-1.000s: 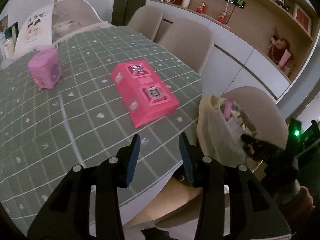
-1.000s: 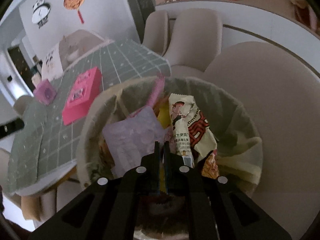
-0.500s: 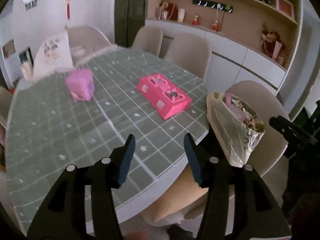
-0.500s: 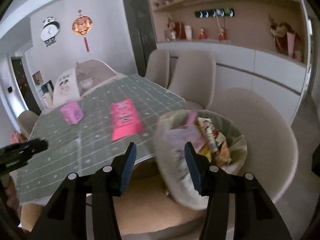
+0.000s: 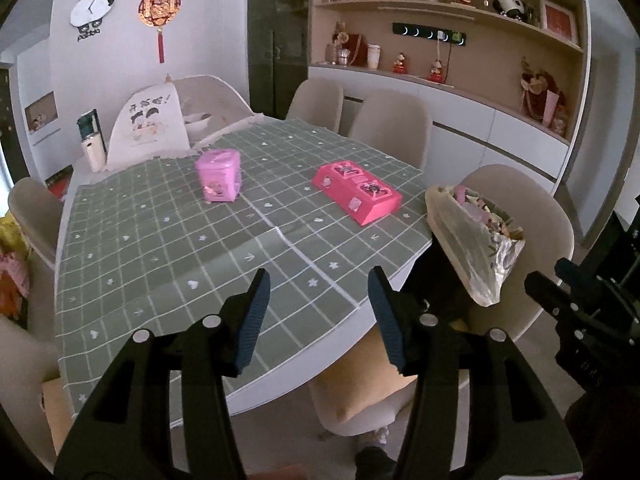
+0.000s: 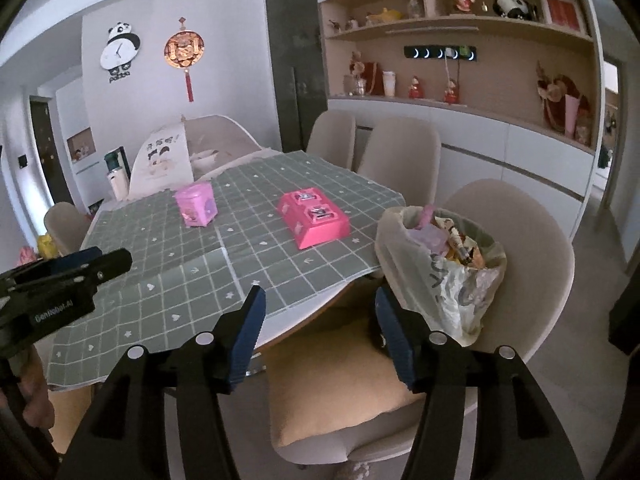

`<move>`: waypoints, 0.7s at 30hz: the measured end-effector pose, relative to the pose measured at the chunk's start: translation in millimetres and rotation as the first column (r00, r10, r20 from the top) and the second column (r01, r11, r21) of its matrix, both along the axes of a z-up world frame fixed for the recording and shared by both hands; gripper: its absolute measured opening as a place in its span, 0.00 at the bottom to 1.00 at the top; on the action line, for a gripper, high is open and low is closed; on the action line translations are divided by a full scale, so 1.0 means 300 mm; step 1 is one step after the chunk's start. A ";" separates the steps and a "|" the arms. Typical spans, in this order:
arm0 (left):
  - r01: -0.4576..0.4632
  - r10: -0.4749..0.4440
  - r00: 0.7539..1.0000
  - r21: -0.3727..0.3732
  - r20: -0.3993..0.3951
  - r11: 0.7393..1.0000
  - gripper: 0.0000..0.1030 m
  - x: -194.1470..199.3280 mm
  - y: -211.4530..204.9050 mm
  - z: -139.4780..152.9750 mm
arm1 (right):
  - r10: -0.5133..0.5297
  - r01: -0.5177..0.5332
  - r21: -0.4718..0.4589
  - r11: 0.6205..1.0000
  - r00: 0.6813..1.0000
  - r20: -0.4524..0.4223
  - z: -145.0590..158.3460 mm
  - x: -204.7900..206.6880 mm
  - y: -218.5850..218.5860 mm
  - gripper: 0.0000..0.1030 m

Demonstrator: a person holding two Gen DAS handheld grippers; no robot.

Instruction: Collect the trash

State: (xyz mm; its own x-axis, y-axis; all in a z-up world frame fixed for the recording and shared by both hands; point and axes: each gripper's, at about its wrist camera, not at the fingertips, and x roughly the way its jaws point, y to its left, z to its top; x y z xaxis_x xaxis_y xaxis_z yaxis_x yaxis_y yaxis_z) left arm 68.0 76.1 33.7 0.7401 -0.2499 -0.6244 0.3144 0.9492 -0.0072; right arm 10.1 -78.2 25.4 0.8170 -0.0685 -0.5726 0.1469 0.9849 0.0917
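Both grippers empty: left gripper (image 5: 316, 316) open, right gripper (image 6: 318, 328) jaws opening. Overfull trash bag (image 6: 440, 268) at 3 o'clock on chair (image 6: 524, 240) prob tips, spills.

Both black plastic two-finger grippers, left (image 5: 318, 286) and right (image 6: 318, 304), carry ribbed blue pads (image 5: 252, 312). Silver screws (image 5: 140, 336) dot their arms. White lettering marks one side.

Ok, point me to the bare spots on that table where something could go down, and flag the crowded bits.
The near half of the green checked tablecloth, from the front edge up to the pink tin and the pink box, lies bare. A lane also runs between those two. The far end is cluttered with a printed cushion. The full trash bag crowds the chair at the right edge.
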 end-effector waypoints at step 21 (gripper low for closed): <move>0.016 -0.016 0.999 0.003 0.039 1.000 0.47 -0.083 0.083 0.010 | -0.005 0.005 -0.004 1.000 1.000 0.029 0.018 -0.028 0.053 0.53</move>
State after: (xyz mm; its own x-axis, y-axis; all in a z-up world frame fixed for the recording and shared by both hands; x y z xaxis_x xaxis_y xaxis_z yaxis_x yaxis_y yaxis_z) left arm 43.1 101.1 36.7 0.7595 -0.2607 -0.5960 0.3298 0.9440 0.0074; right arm 1.7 -62.4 30.8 0.8331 -0.0750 -0.5480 0.1492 0.9845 0.0922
